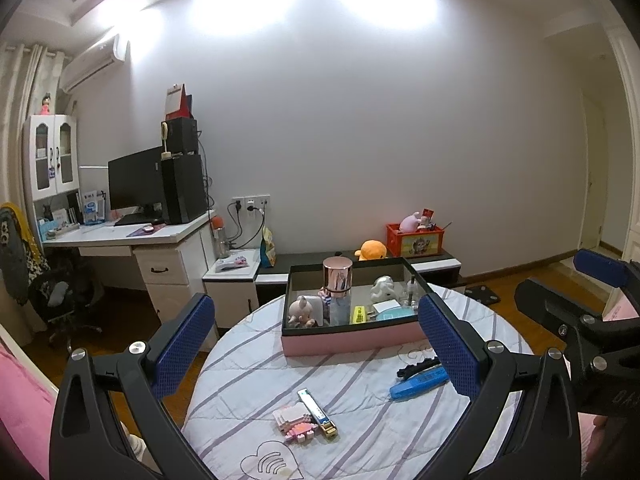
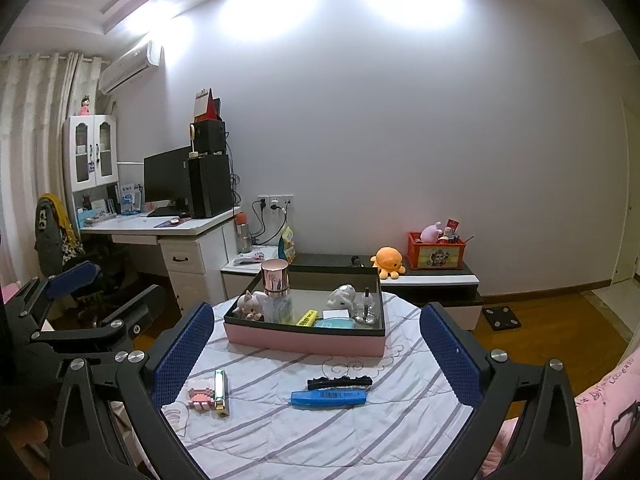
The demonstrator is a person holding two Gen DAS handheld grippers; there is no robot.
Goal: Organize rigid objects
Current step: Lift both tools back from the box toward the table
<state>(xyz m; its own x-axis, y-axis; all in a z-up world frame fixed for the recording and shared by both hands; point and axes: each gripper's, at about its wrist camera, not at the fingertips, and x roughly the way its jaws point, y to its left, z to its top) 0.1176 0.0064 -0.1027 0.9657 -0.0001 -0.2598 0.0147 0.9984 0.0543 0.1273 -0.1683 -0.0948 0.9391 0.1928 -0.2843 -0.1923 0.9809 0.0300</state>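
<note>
Your left gripper [image 1: 316, 344] hangs above the near edge of the round table [image 1: 360, 440], its blue-padded fingers spread wide with nothing between them. Your right gripper [image 2: 318, 354] is likewise spread wide and empty, raised over the same striped cloth.

Working left to right across the table in the right wrist view: a pink block figure [image 2: 200, 394] lies flat near the left edge, touching a slim silver case with a gold end [image 2: 221, 392] just beside it. Further right, toward the middle, a black hair clip [image 2: 339, 382] lies lengthwise, with a blue pen-shaped item [image 2: 328, 397] directly in front of it, the two close together or touching.

Behind these four loose pieces stands the pink box [image 2: 304, 338] with a dark rim. Inside, from the left: a small doll [image 2: 250, 305], a tall bottle with a rose-gold cap [image 2: 275, 292] standing upright, a yellow item [image 2: 307, 317], a teal flat item [image 2: 334, 322], a white figure [image 2: 342, 295] and a clear glass bottle [image 2: 365, 306].
</note>
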